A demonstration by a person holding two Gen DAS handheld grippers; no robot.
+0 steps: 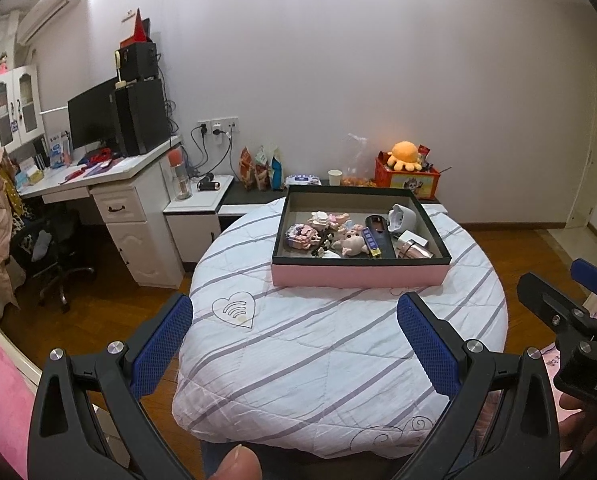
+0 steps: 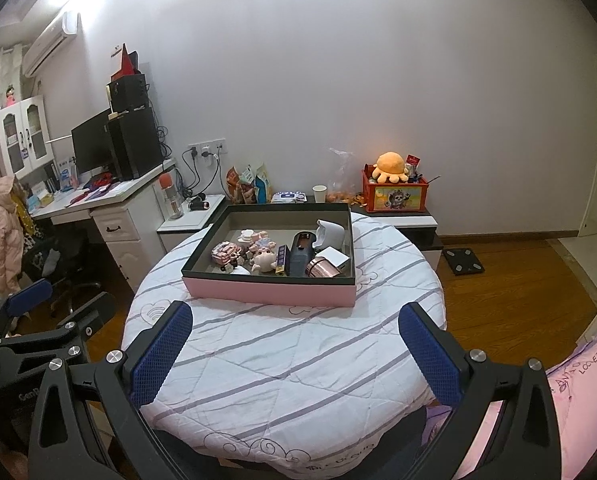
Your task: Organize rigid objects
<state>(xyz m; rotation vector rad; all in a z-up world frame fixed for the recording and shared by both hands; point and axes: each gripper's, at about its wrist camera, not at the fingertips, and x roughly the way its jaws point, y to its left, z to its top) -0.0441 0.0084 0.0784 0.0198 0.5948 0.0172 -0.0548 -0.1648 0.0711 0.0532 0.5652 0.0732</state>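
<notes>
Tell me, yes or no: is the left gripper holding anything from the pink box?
No. The left gripper is open and empty above the striped cloth, with the pink box farther ahead.

I see a box (image 1: 358,274) on the far half of a round table (image 1: 298,360), with toys (image 1: 322,232) in its left part and a bottle (image 1: 378,236) and cup (image 1: 416,250) in its right. Behind the table, a low shelf (image 2: 414,220) carries a crate (image 1: 406,180). A desk (image 1: 118,176) stands to the left.
</notes>
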